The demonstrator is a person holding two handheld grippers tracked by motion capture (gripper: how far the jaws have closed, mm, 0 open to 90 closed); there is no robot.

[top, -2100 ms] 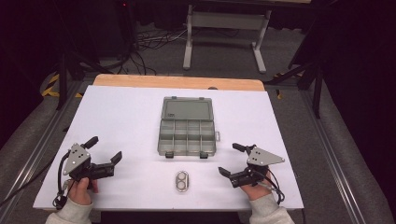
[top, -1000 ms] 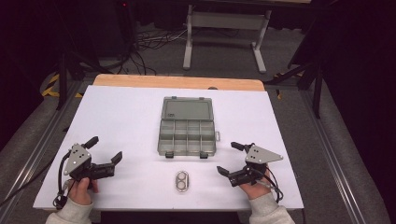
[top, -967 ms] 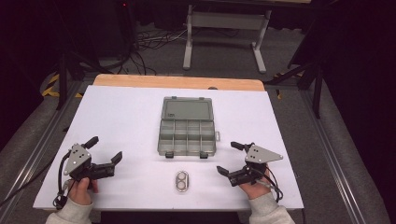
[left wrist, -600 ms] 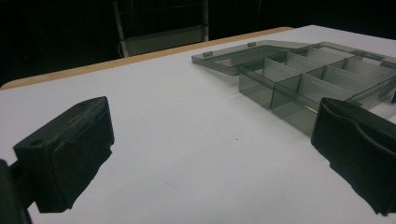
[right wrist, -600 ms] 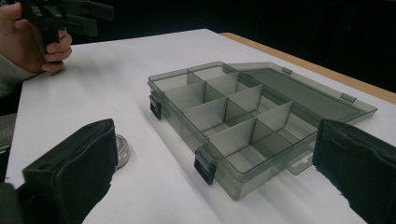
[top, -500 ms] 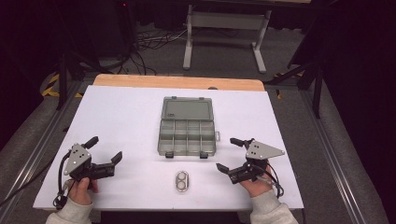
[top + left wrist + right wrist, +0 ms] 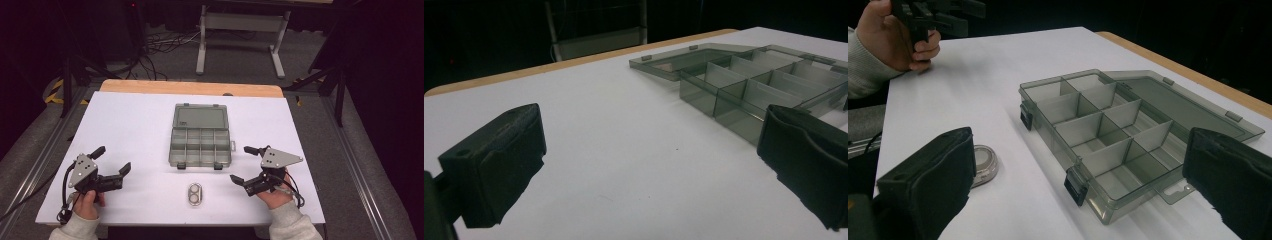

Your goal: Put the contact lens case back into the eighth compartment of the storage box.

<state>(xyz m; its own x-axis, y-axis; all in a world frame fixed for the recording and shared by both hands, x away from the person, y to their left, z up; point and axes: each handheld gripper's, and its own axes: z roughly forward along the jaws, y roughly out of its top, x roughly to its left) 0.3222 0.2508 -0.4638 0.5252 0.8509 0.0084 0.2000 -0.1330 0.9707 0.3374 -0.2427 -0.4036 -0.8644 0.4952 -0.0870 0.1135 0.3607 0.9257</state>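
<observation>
**Small metal piece lying between the two tongs, nearer the right**

The small two-ringed metal piece (image 7: 195,194) is lying on the white surface (image 7: 140,125) near its front edge, just in front of the open compartment box (image 7: 201,136), apart from it. Its long axis is running front to back. It looks silvery, flat and oval, with two round openings.

The right tongs (image 7: 246,165) are hovering to its right, spread and holding nothing; the piece lies toward the left of those tongs and slightly nearer the front edge. In the right gripper view it is peeking out beside the near jaw (image 7: 984,162). The left tongs (image 7: 111,160) are sitting farther off, near the front-left corner, likewise spread and empty. Judgement: the right hand (image 7: 274,196) is better placed for the pick.

The box is translucent grey, lid folded flat toward the far edge, its visible compartments empty.
</observation>
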